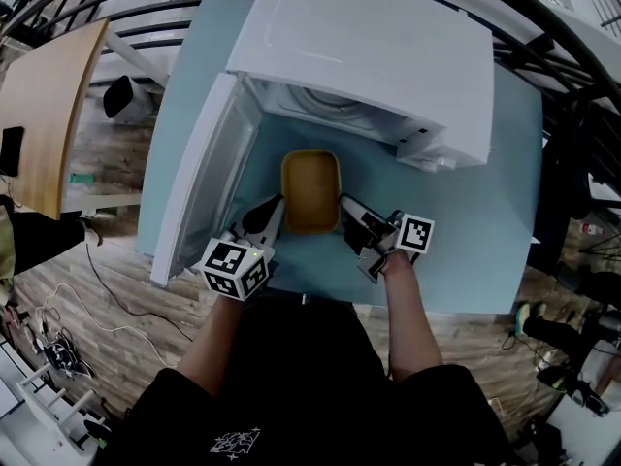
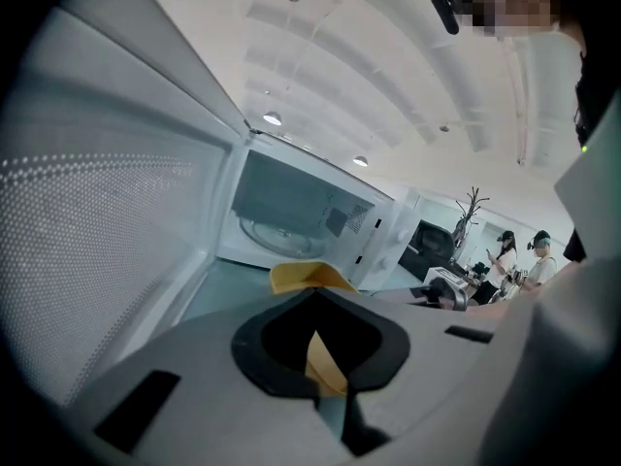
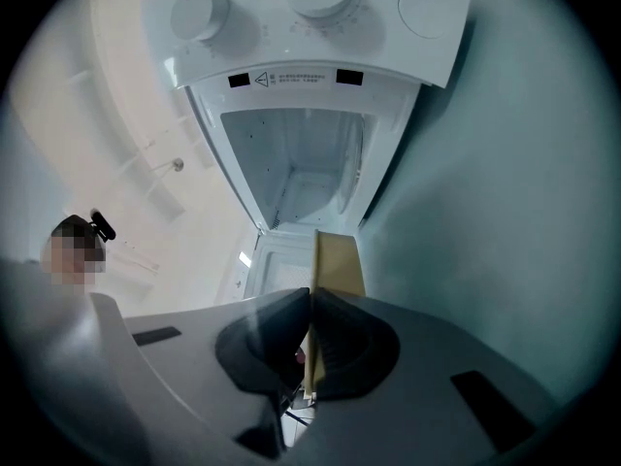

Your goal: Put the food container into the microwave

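- Got the left gripper (image 1: 272,216) nipped tight on the near-left rim of the yellow food container (image 1: 310,190).
- Same deal with the right gripper (image 1: 347,212): pressed shut on the thin right rim.
- Holding the container between the two, right in front of the microwave (image 1: 388,56) mouth, not inside yet.
- Got the door (image 1: 199,197) swung wide open on the left, close beside the left gripper.
- Can see a glass turntable (image 2: 277,233) in the cavity.
- Spotted a couple of dials (image 3: 204,13) and a warning label (image 3: 291,78) on the control panel; can't read the print, too small.
- Plenty of bare blue table (image 1: 475,231) off to the right; open cavity straight ahead.
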